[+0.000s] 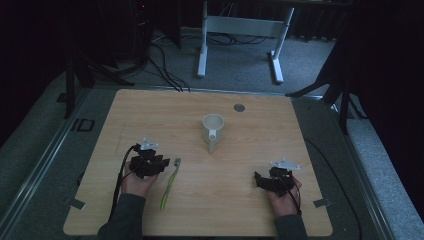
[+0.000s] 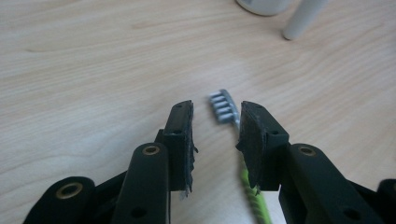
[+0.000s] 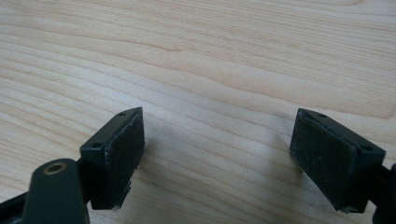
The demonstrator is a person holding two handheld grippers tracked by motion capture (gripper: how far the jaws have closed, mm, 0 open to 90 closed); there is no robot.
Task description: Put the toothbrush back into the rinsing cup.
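A green toothbrush (image 1: 170,182) lies flat on the wooden table (image 1: 240,200), its grey bristle head (image 2: 223,107) pointing away from me. My left gripper (image 1: 160,162) sits low just left of it. In the left gripper view its jaws (image 2: 215,116) stand partly apart, the bristle head shows beyond the gap and the green handle (image 2: 254,200) runs along the inner edge of the right-hand jaw; the pads do not press it. A white mug (image 1: 213,127) stands upright mid-table, handle toward me. My right gripper (image 1: 262,180) rests at the front right, open wide (image 3: 219,135) over bare wood.
A small grey disc (image 1: 239,107) is set into the table behind the mug. Beyond the far edge are a white desk frame (image 1: 240,30) and floor cables (image 1: 165,70). The mug's base and handle (image 2: 303,18) show at the top of the left gripper view.
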